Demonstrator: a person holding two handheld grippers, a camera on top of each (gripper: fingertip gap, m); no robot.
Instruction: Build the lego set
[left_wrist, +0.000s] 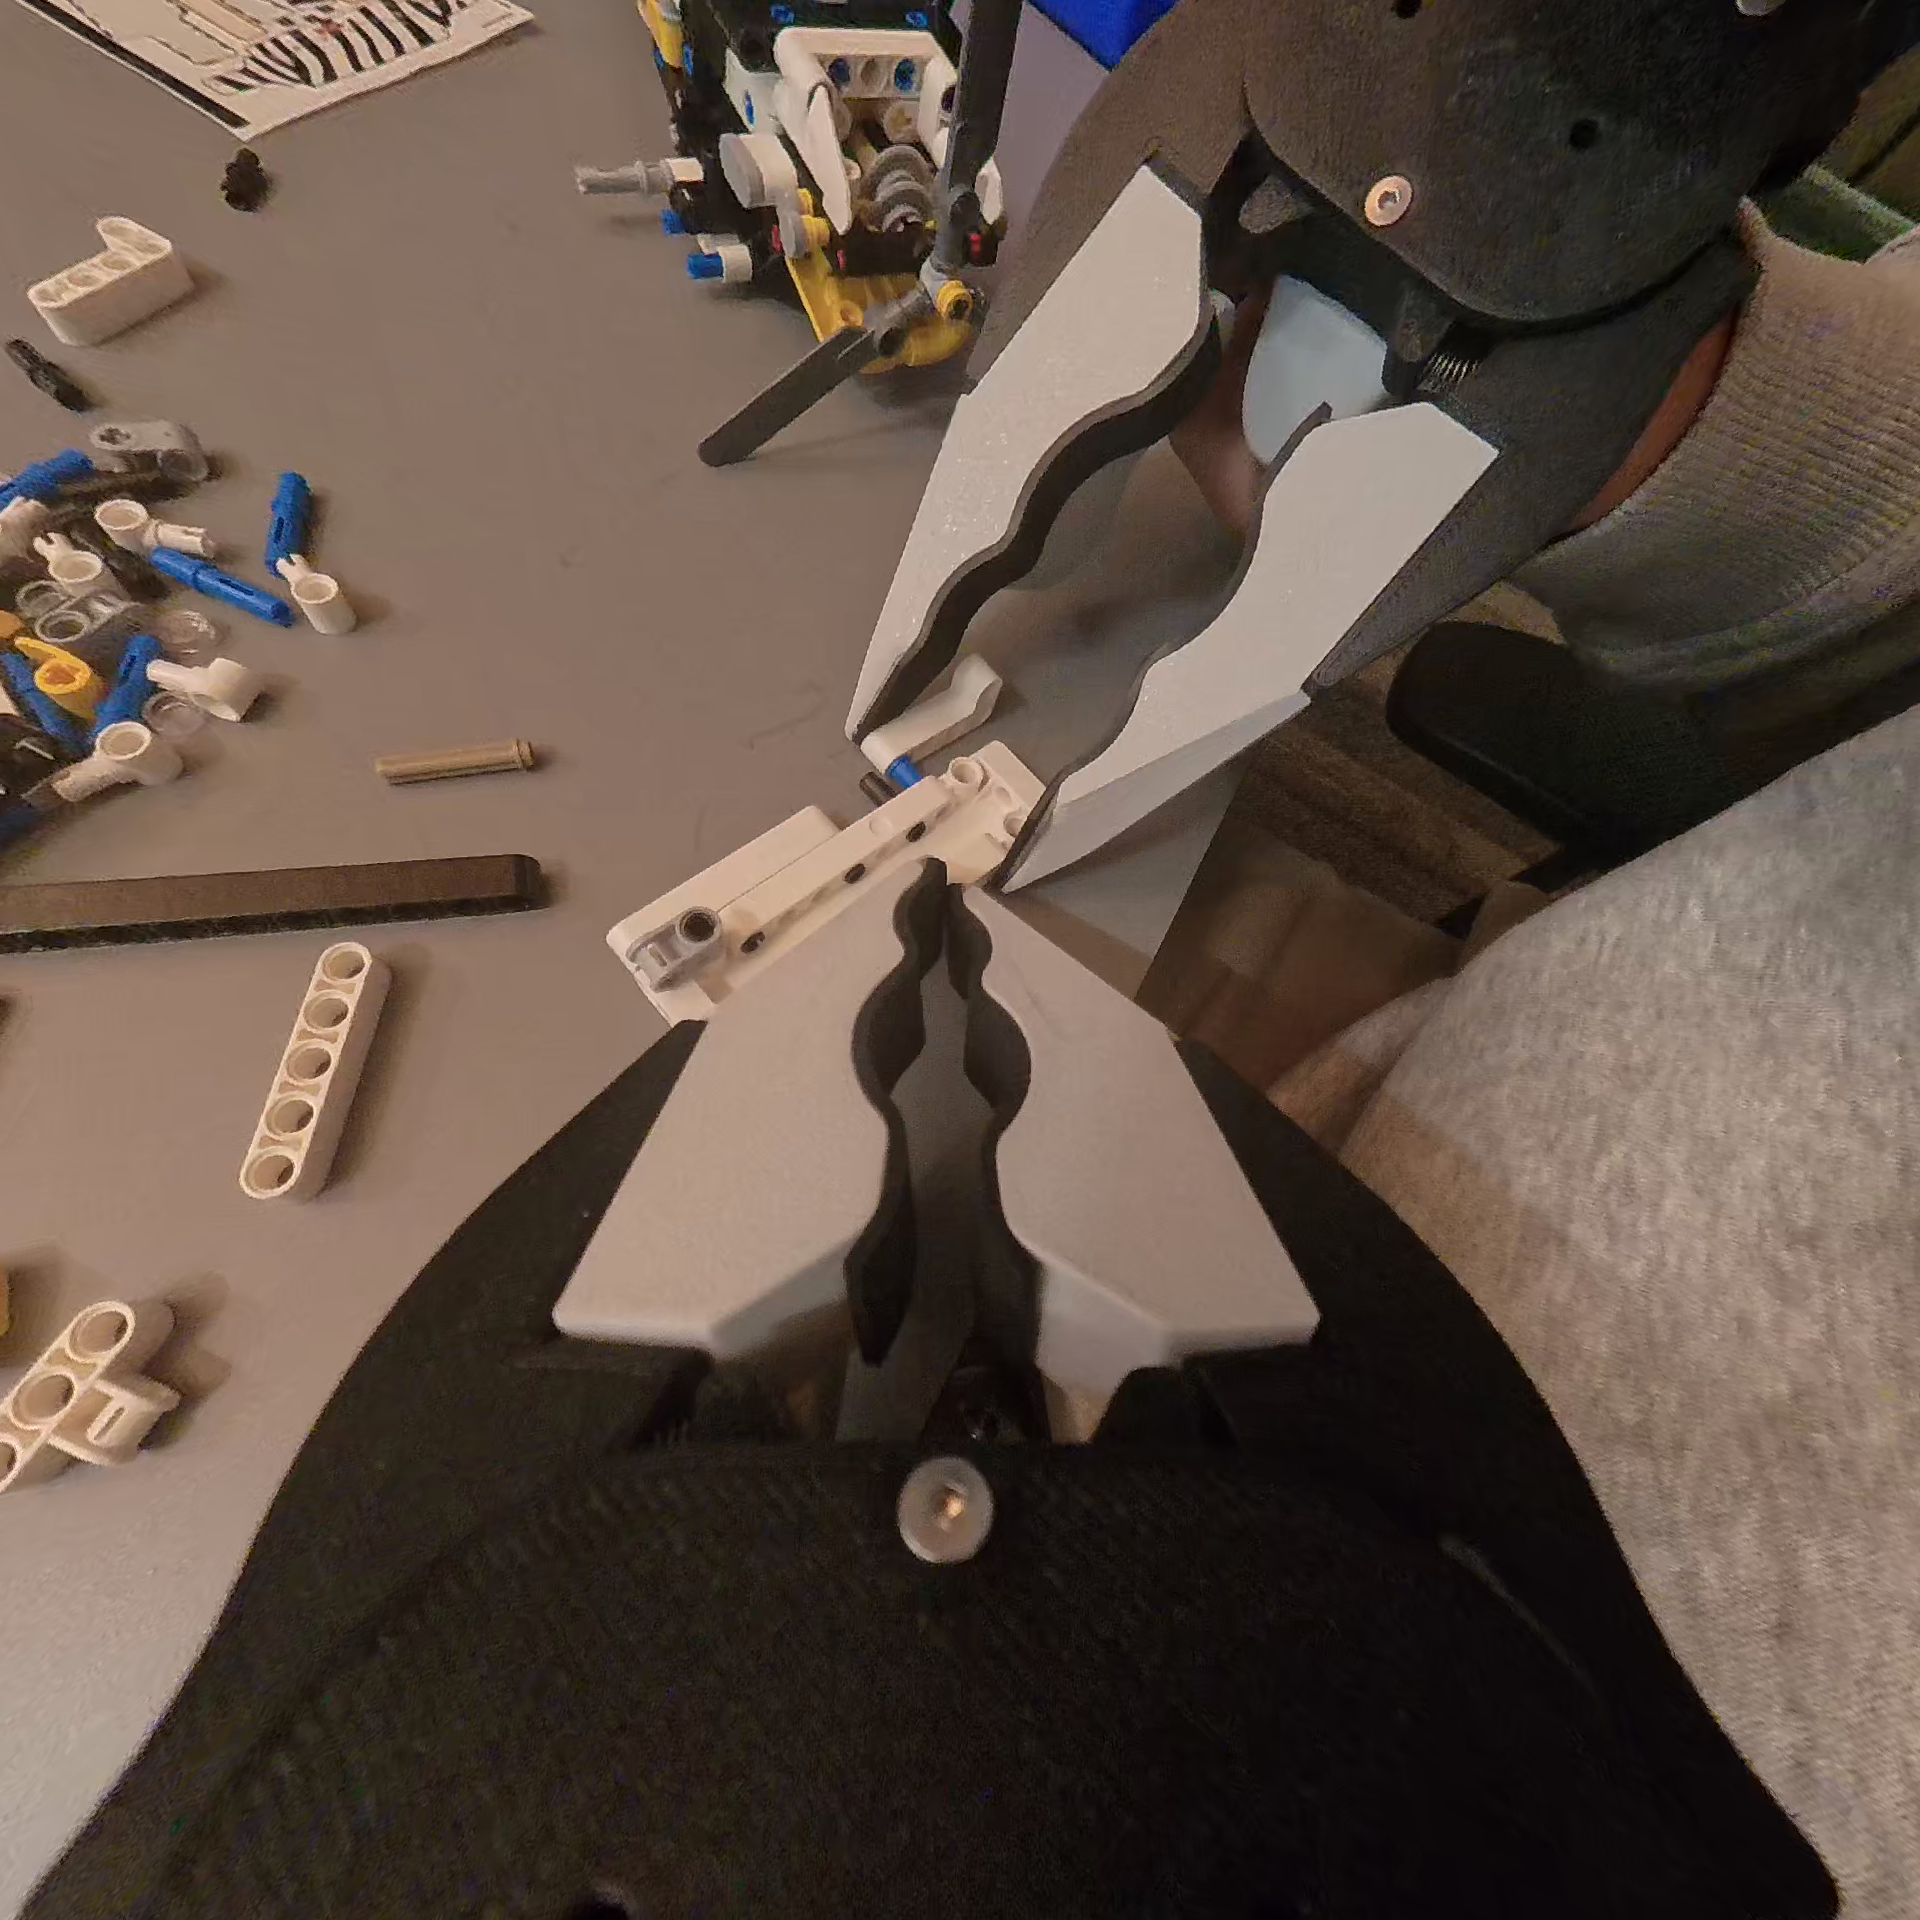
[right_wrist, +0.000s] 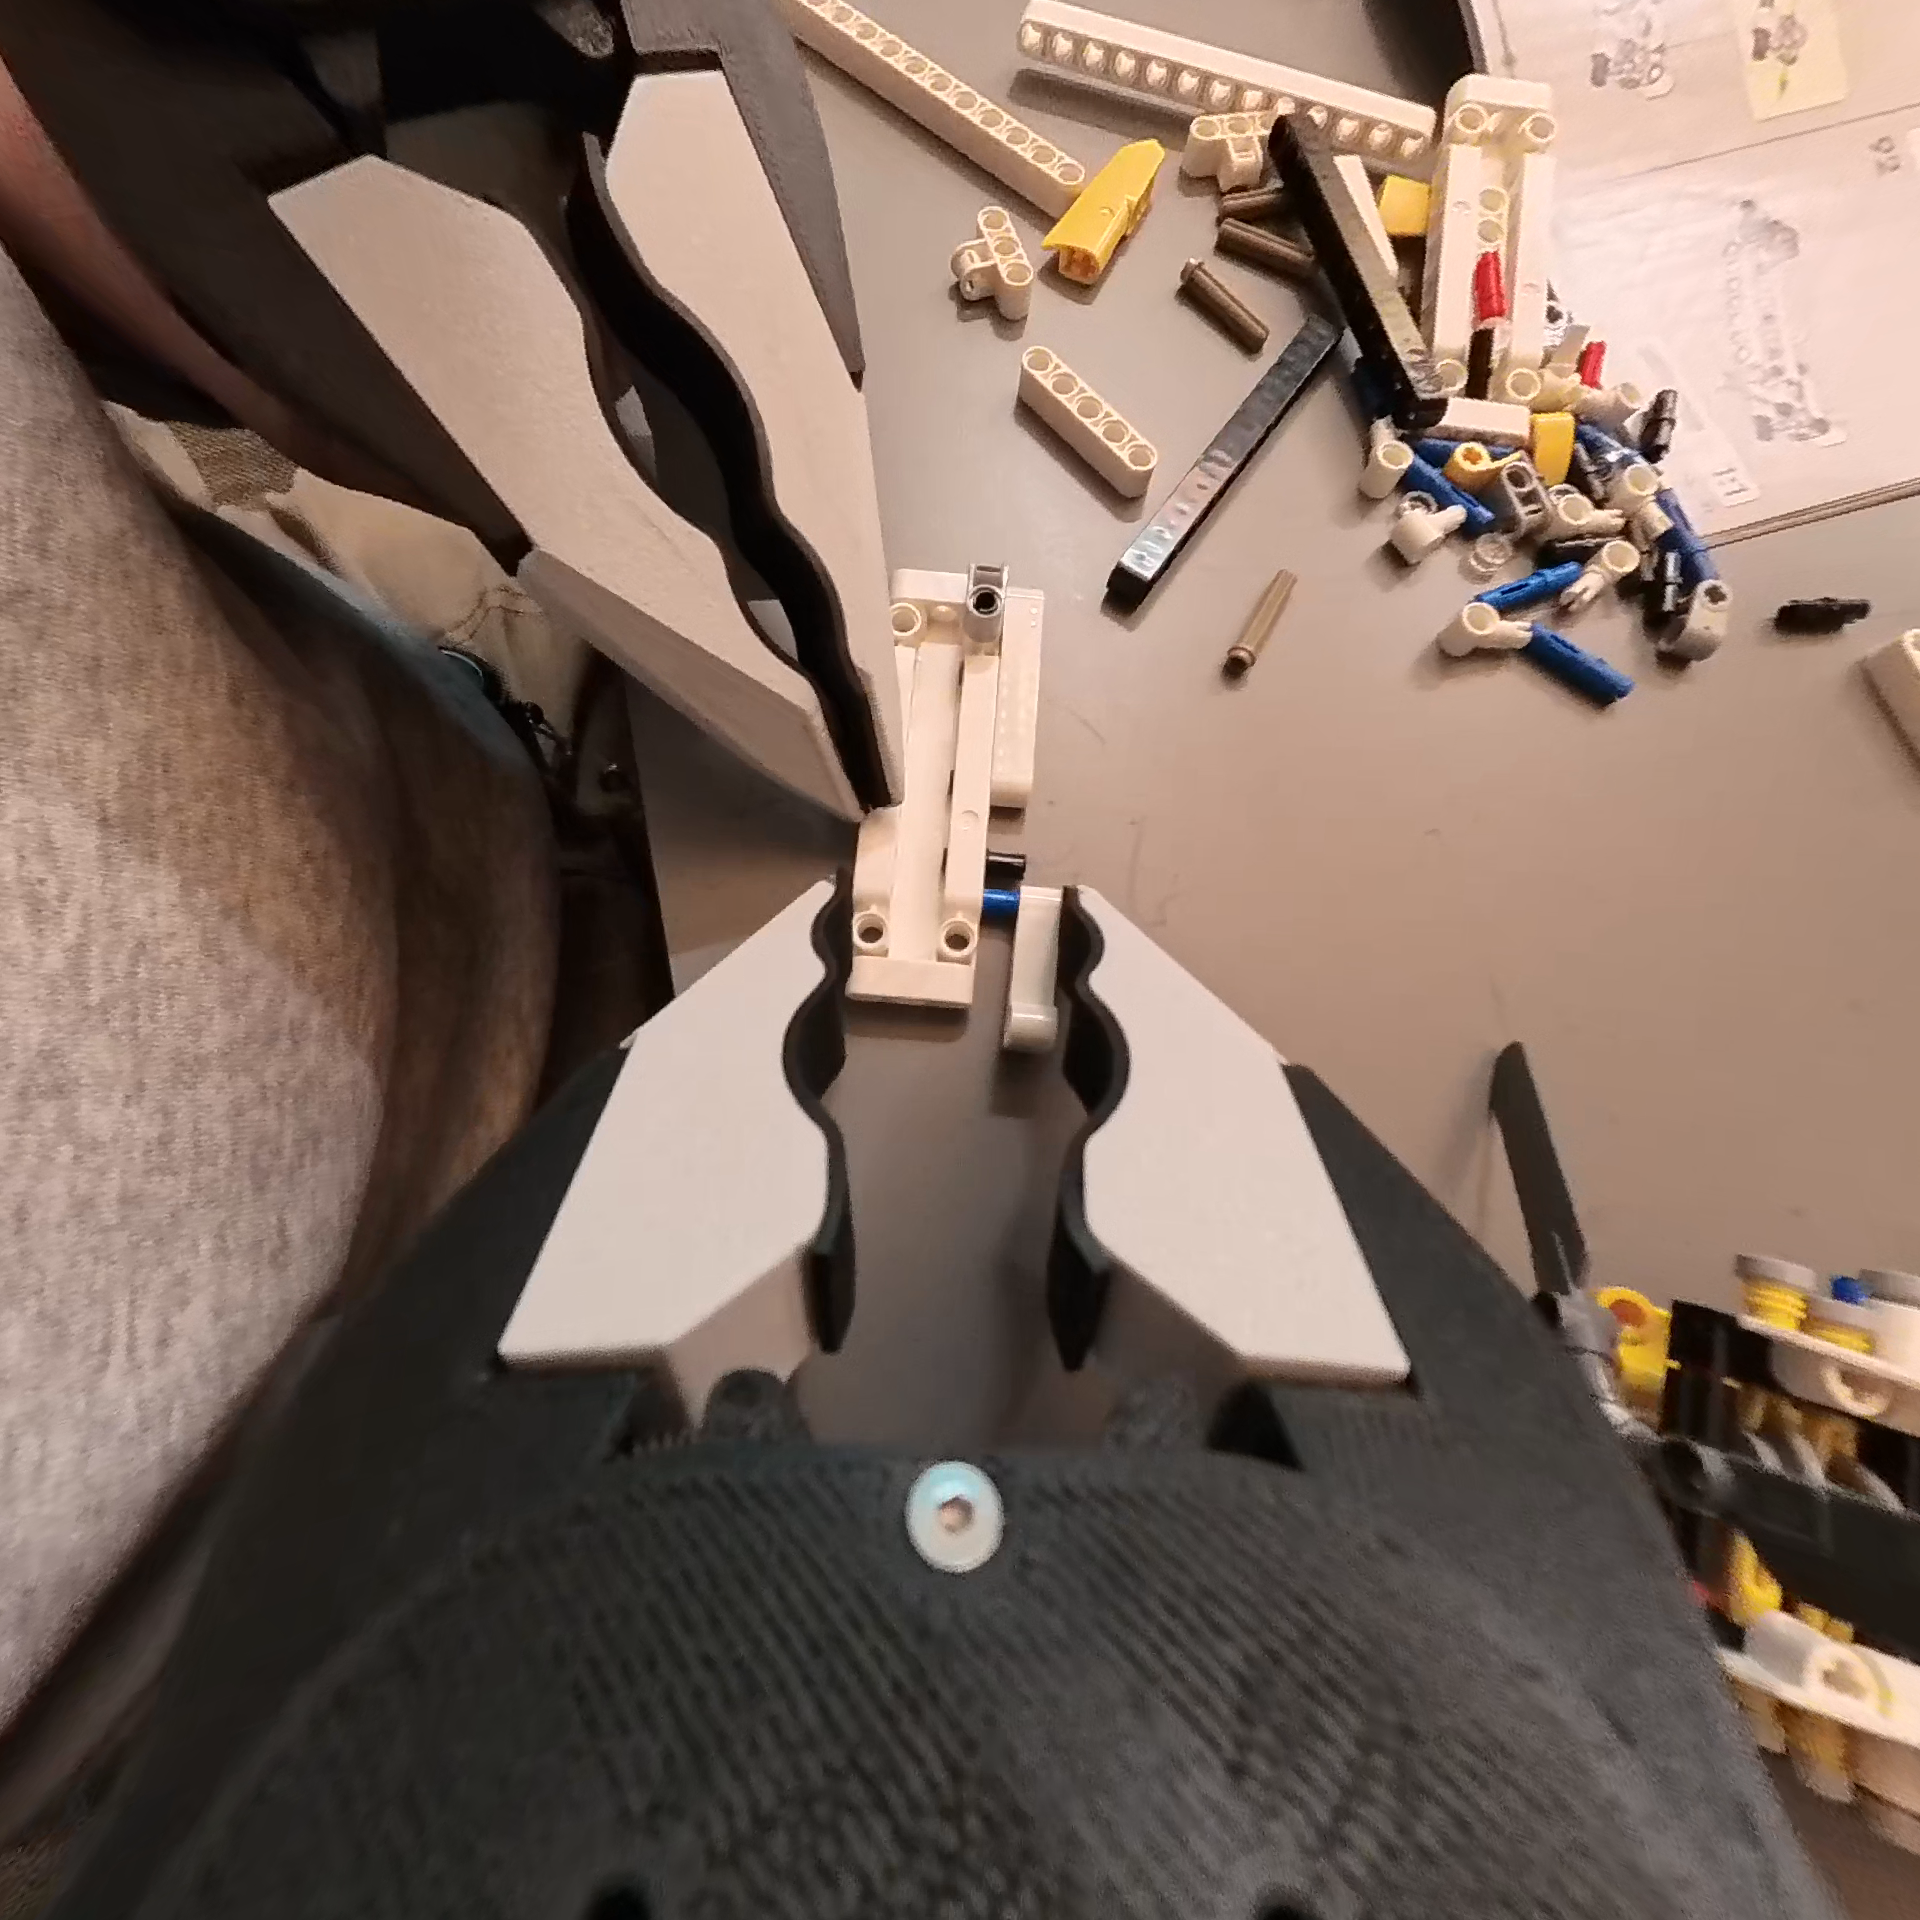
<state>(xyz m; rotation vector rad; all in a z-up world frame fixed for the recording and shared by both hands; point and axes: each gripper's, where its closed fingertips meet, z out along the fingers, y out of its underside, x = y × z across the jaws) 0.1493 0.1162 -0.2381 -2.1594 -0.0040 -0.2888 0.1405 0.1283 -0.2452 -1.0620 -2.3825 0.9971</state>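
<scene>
Pinching a white lego subassembly (left_wrist: 831, 883) above the desk (left_wrist: 520, 364) edge, left gripper (left_wrist: 951, 894) fingers pressed together, right gripper (right_wrist: 956, 935) fingers spread around its end and a white connector (right_wrist: 1034, 971), contact unclear, built model (left_wrist: 831, 177) cut off.

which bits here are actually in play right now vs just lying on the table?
In play:
left gripper, shut on the white sub-assembly
right gripper, open around its near end
small white connector on the blue pin

Lying about:
loose parts pile
five-hole white beam
black beam
partly built model
instruction sheets
</scene>
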